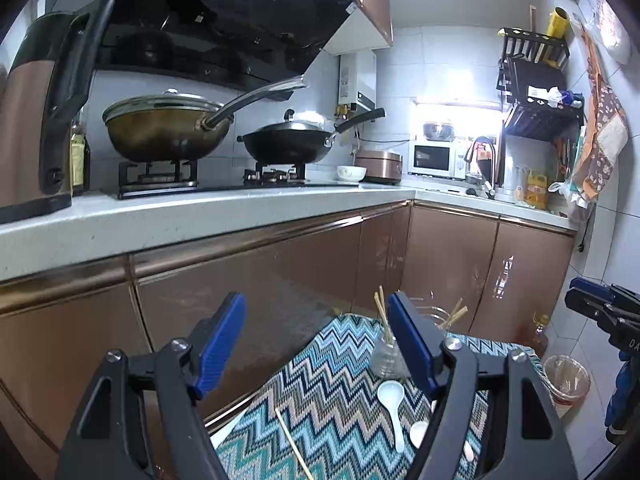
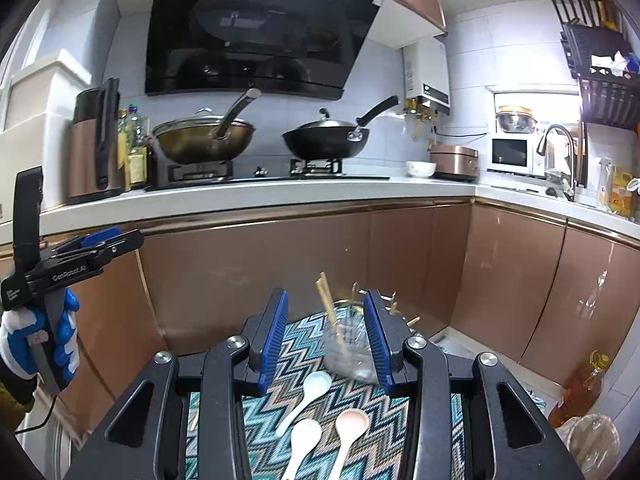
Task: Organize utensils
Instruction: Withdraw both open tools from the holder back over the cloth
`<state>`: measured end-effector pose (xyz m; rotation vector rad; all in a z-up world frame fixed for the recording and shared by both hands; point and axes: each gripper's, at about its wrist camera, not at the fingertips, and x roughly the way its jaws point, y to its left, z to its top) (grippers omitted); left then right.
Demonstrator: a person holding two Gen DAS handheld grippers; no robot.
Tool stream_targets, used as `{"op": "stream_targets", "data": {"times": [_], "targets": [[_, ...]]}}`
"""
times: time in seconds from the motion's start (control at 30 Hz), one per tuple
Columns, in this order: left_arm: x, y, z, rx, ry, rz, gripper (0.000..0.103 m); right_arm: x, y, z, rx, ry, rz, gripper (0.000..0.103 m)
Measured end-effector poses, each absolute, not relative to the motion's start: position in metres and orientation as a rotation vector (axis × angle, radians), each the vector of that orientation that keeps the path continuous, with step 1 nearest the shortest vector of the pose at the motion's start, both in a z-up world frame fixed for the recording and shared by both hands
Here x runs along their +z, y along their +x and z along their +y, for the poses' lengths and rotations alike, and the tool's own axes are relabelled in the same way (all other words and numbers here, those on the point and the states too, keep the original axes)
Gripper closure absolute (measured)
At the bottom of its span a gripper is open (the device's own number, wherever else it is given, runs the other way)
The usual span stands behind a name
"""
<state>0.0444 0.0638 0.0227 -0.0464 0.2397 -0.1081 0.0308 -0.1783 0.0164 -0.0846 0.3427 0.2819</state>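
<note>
Three spoons lie on the zigzag-patterned cloth (image 2: 320, 408) that covers the table. In the right wrist view a pale blue spoon (image 2: 308, 394) lies nearest the middle of the cloth, bowl toward the far edge; a white spoon (image 2: 302, 444) and a pink spoon (image 2: 349, 430) lie just beside it, closer to the near edge, all three with handles running toward the camera. In the left wrist view a single loose chopstick (image 1: 290, 442) lies on the cloth toward its left edge, well apart from the spoons.

Near the far edge of the cloth stands a clear glass jar (image 2: 346, 354) with chopsticks (image 2: 327, 306) leaning upright in it. Behind it, at the far edge, a second container (image 1: 438, 314) holds more chopsticks, though it is mostly hidden.

The right hand-held gripper (image 2: 326, 336) hovers above the cloth with its blue-padded fingers apart and nothing between them; the jar shows through the gap. The left hand-held gripper (image 1: 316, 344) is also spread wide and holds nothing, raised above the left part of the cloth.

Beyond the table run brown cabinet doors (image 2: 280, 280) under a white worktop (image 2: 240, 196) carrying a stove with a lidded brass-coloured wok (image 2: 204, 142) and a black wok (image 2: 326, 138).
</note>
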Motion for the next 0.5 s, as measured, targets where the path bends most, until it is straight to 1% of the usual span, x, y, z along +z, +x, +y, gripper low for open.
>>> {"op": "stream_targets", "data": {"times": [0.5], "targets": [[-0.012,0.048,0.076,-0.136,-0.109,0.344,0.031,-0.006,0.022,-0.175,0.264,-0.102,0.430,0.064]]}}
